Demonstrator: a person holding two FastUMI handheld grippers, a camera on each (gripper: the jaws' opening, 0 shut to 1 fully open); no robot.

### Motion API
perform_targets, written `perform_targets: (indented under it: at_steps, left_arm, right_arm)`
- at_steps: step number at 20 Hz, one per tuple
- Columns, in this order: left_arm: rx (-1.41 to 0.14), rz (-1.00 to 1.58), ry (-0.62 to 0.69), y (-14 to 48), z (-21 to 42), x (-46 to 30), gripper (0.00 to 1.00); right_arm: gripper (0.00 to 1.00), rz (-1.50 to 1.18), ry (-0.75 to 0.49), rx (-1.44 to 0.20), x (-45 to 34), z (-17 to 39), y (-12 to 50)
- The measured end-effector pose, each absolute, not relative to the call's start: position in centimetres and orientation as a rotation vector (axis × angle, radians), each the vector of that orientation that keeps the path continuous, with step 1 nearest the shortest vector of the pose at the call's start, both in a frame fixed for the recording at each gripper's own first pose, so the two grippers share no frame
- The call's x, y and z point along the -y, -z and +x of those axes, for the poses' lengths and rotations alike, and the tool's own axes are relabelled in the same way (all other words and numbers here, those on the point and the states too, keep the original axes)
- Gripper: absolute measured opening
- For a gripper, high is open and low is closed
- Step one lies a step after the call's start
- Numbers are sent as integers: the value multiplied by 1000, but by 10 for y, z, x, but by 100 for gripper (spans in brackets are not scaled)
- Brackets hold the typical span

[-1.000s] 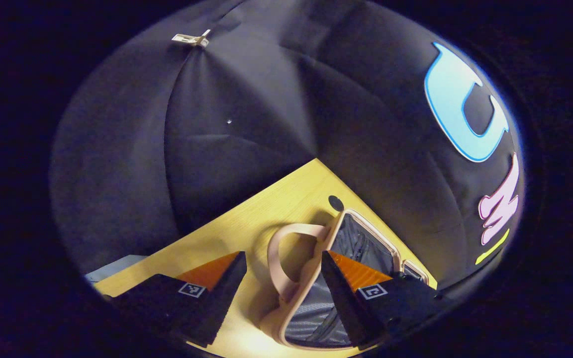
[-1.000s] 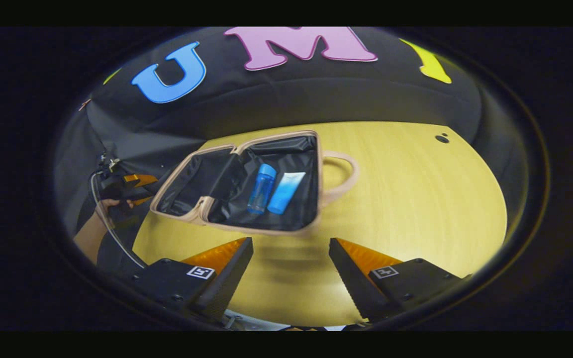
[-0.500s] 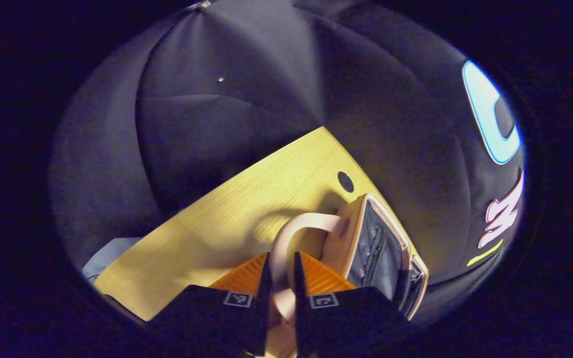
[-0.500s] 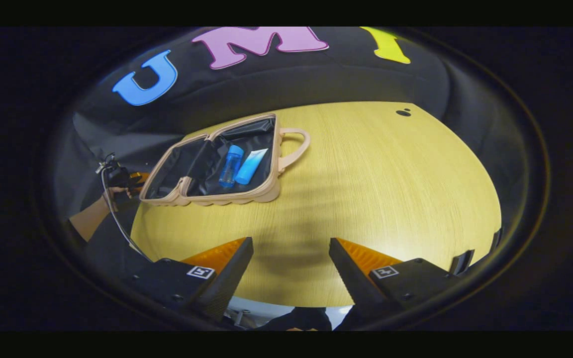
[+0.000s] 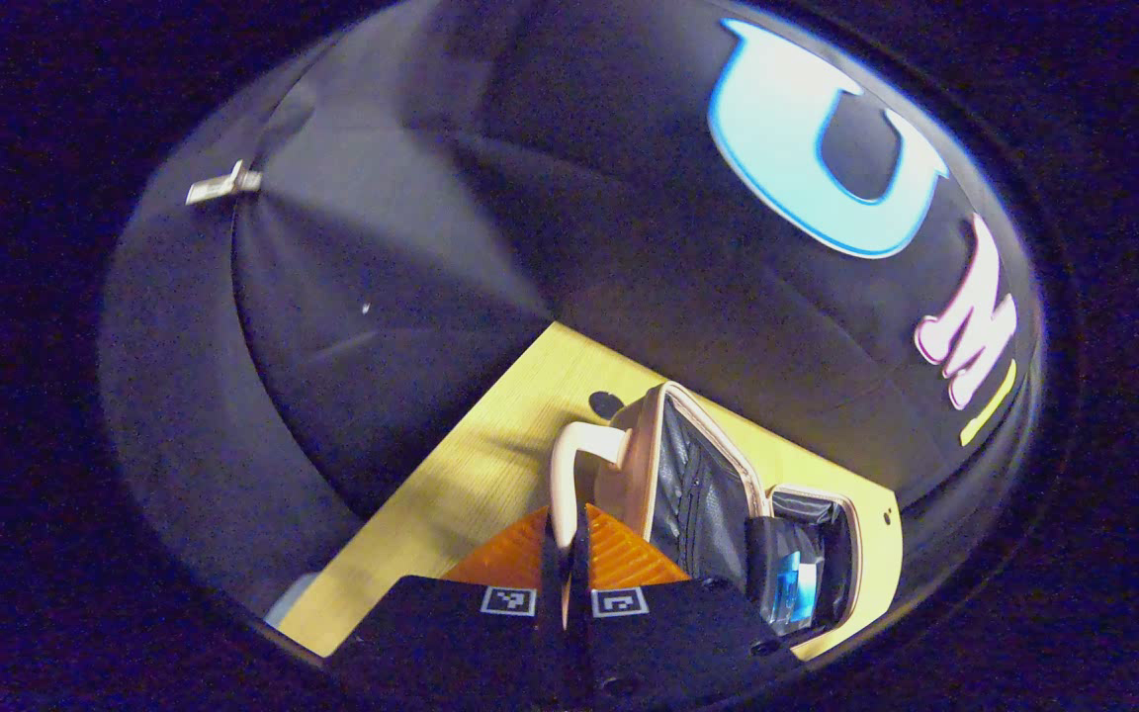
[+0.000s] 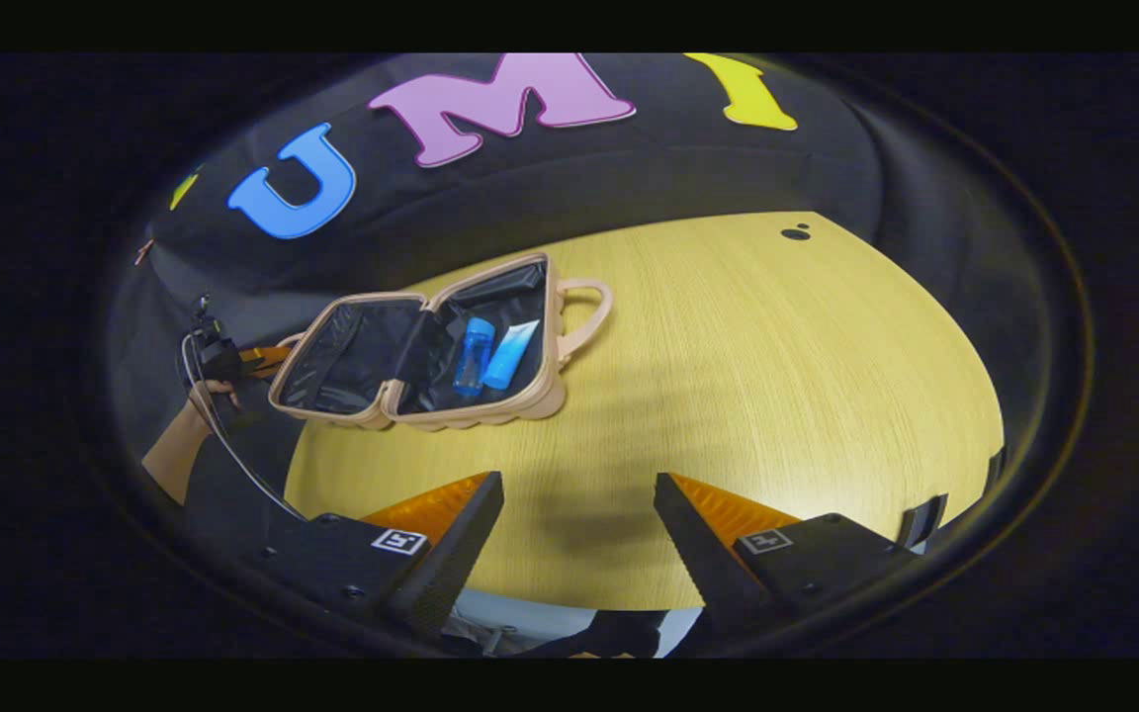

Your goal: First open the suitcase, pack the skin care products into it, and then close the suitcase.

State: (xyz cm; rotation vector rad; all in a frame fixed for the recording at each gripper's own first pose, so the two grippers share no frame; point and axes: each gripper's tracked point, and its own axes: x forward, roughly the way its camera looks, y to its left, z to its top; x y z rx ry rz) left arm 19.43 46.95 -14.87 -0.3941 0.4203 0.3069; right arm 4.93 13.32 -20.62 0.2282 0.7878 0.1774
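Seemingly left gripper (image 5: 567, 569) pinches handle (image 5: 569, 465).

Wooden table (image 6: 777, 396) (open suitcase (image 6: 372, 368) atop)

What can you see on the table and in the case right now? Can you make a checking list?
Surface: wooden table, bare beside the case.
Job's things: suitcase lies open; blue bottle and blue tube side by side inside.
Clutter: nothing seen.
Grippers: left gripper shut on the lid's handle; right gripper open above the table.
Cables: one cable hangs below the far hand.
Surroundings: black cloth wall.
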Motion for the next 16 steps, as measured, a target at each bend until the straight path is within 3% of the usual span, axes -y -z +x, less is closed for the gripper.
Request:
perform_targets:
  at_steps: [5, 9, 12, 16]
  left_arm:
    - [-318, -214, -224, 45, 199, -373, 6]
    - [-263, -156, -139, 5, 209, -267, 6]
    - [-253, -245, -42, -5, 226, -174, 6]
    - [-363, -312, 61, 50, 266, -63, 7]
  right_arm:
    - [98, 218, -183, -691, -119, 54, 179]
    - [98, 198, -198, -638, -108, 64, 156]
    - [98, 186, -196, -596, -91, 58, 139]
    - [97, 98, -215, -480, -67, 46, 111]
